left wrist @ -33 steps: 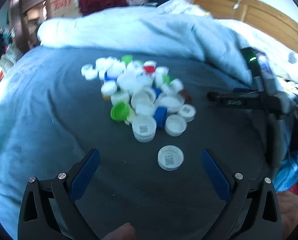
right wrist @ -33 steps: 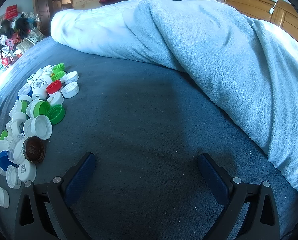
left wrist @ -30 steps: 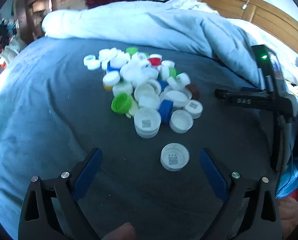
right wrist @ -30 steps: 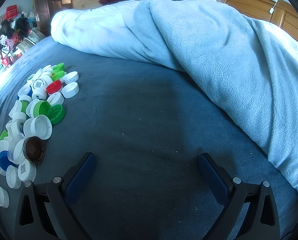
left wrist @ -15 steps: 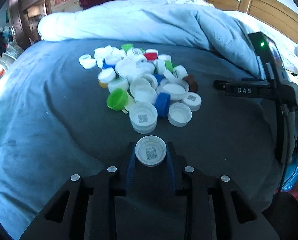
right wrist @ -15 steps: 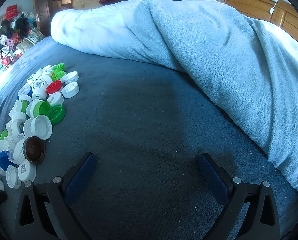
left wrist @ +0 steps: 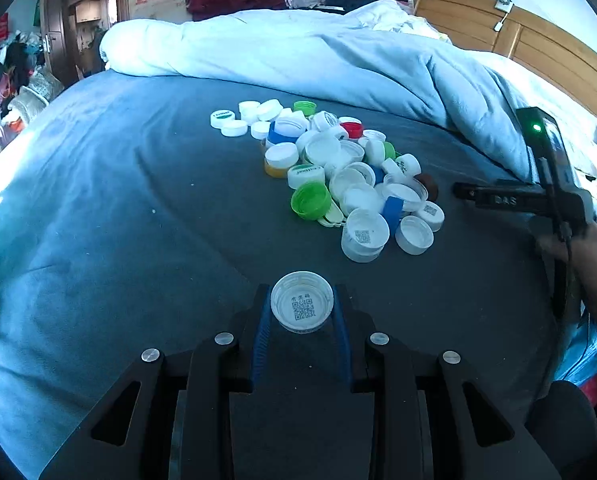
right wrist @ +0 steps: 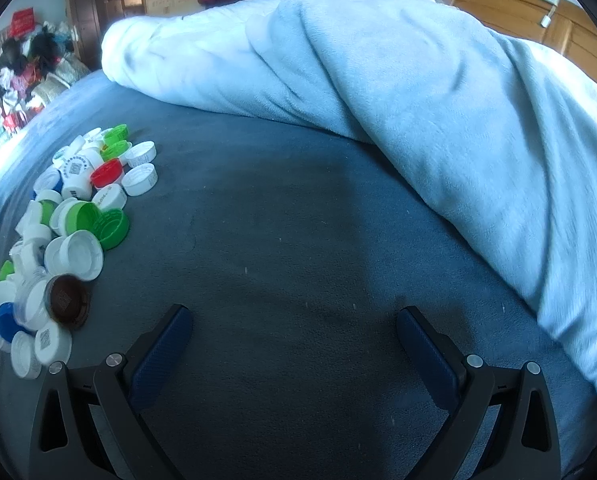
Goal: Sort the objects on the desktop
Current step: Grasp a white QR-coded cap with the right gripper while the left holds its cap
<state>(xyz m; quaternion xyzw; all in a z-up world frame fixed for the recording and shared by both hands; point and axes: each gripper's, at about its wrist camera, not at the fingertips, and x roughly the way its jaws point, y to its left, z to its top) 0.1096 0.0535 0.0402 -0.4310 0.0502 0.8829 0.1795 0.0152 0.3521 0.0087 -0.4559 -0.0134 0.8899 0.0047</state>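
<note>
One white cap (left wrist: 301,302) sits pinched in the left claw (left wrist: 301,316), apart from the cap pile (left wrist: 338,176) on the bed (left wrist: 118,200); the right claw (right wrist: 293,334) hangs spread over bare bedding.

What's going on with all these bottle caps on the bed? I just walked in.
A person is sorting a pile of bottle caps on the dark blue bedcover with two hand-held grippers. The left gripper is shut on a white cap, open side up, apart from the pile. The right gripper is open over bare cover, holding nothing.
</note>
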